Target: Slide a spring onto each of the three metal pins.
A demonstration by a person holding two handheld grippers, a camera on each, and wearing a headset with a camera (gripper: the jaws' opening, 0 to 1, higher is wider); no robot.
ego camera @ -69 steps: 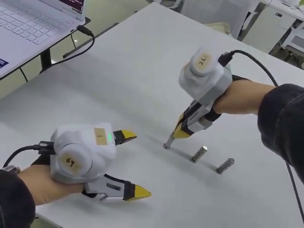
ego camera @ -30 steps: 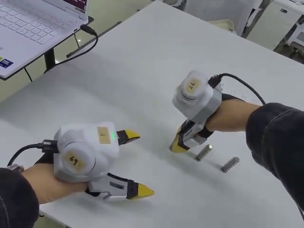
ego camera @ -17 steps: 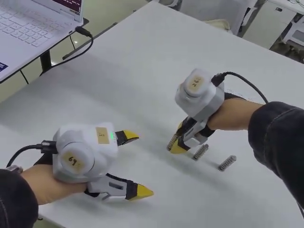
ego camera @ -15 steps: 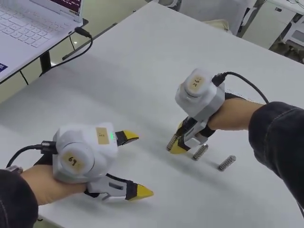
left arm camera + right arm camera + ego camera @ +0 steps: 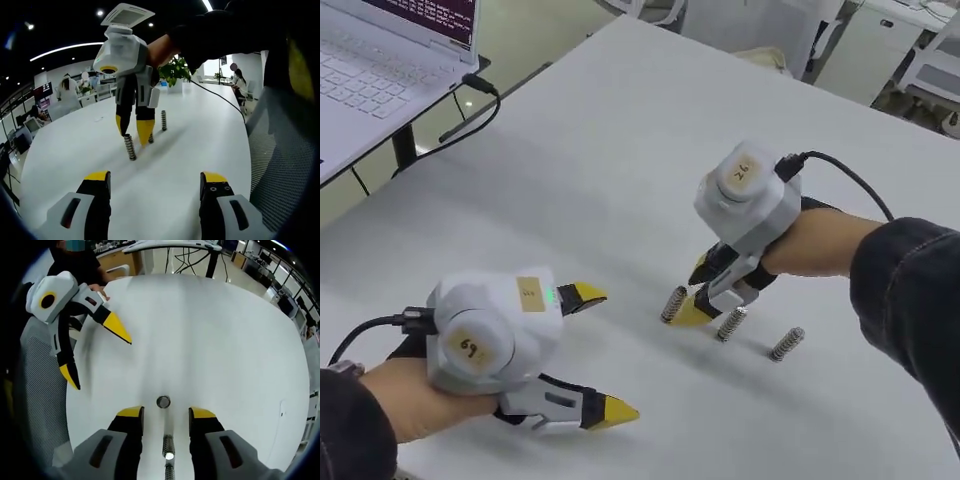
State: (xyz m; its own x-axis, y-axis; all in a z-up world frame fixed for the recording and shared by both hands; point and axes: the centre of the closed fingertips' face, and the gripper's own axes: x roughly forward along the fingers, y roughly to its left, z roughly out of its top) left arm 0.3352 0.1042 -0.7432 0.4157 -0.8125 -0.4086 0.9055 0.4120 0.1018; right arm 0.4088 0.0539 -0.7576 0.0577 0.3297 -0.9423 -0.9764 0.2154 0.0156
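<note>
White table, laptop aside; left hand-held gripper, right hand-held gripper both jaws-apart, springs beside latter

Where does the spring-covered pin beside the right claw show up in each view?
Head view: spring just left of the right claw's yellow tips.
Left gripper view: left of centre, just below those tips.
Right gripper view: seen end-on, centre, just beyond its own tips.
Shared landmark: the right claw.

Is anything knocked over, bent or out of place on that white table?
Nothing stands out. Three spring-wrapped pins stand in a row on the white table, and none has toppled. The right gripper hangs by the end one with its jaws apart. The left gripper rests open off to the side.
</note>
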